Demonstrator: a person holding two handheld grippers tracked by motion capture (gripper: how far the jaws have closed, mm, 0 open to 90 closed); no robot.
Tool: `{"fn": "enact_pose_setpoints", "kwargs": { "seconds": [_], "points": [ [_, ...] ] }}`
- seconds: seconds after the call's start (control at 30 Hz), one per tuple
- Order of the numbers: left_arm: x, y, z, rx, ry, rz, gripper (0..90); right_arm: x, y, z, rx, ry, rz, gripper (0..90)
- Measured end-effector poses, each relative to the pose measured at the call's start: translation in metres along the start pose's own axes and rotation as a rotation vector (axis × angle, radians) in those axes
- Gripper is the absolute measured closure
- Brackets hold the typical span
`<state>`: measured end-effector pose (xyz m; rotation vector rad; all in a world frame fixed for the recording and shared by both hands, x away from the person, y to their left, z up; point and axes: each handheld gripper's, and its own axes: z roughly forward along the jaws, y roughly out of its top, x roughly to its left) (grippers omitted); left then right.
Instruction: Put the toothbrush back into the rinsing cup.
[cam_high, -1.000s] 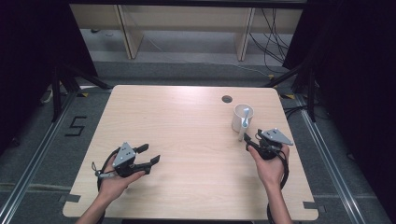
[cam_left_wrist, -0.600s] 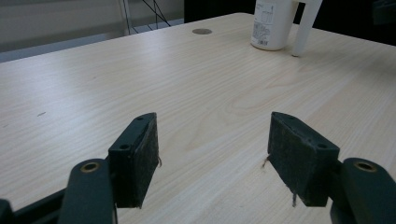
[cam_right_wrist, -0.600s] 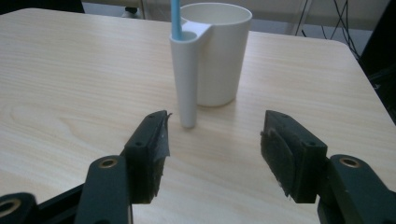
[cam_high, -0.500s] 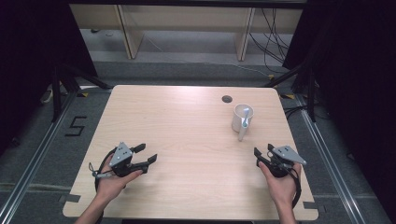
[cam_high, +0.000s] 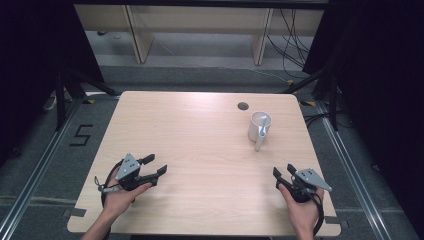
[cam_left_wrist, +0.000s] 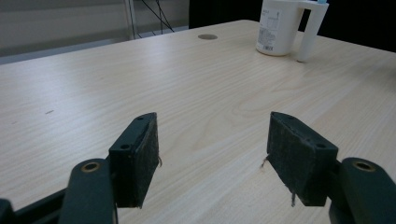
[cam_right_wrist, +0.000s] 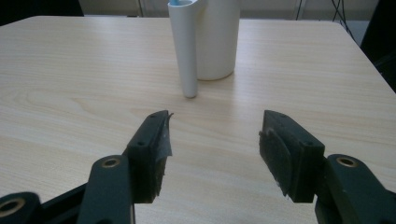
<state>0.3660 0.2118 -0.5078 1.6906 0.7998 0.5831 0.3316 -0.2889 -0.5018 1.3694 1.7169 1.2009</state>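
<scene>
A white mug (cam_high: 260, 125) stands at the far right of the wooden table (cam_high: 200, 135). A white tube with a blue top (cam_high: 260, 139) leans against its near side. My right gripper (cam_high: 282, 170) is held low near the table's front right, open, pointing at the mug from well short of it. In the right gripper view the mug (cam_right_wrist: 217, 37) and tube (cam_right_wrist: 186, 51) stand beyond the empty open gripper (cam_right_wrist: 215, 149). My left gripper (cam_high: 156, 165) rests at the front left, open and empty. In the left gripper view, past that gripper (cam_left_wrist: 212, 158), the mug (cam_left_wrist: 278, 25) is far off.
A round cable hole (cam_high: 243, 106) lies in the tabletop behind the mug. The table's front edge runs just under both hands. Wooden shelving and cables stand on the floor beyond the far edge.
My right gripper has drawn back from beside the mug toward the front edge and lower. The left gripper has stayed where it was.
</scene>
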Motion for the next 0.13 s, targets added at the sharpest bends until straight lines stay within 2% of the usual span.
{"fn": "enact_pose_setpoints", "kwargs": {
  "seconds": [0.03, 0.07, 0.13],
  "points": [
    [0.0001, -0.0004, 0.0003, -0.017, 0.006, 0.01, 34.2, 0.0017, -0.0006, -0.0001, -0.002, 0.0, 0.009, 43.5],
    [-0.0001, -0.0013, 0.0016, -0.04, -0.003, 0.006, 34.2, 0.0018, -0.0015, 0.0012, -0.015, 0.006, 0.001, 43.5],
    [-0.0007, -0.0026, 0.002, -0.054, 0.002, 0.005, 34.2, 0.0025, -0.0025, 0.0013, -0.017, 0.007, -0.017, 43.4]
  ]
}}
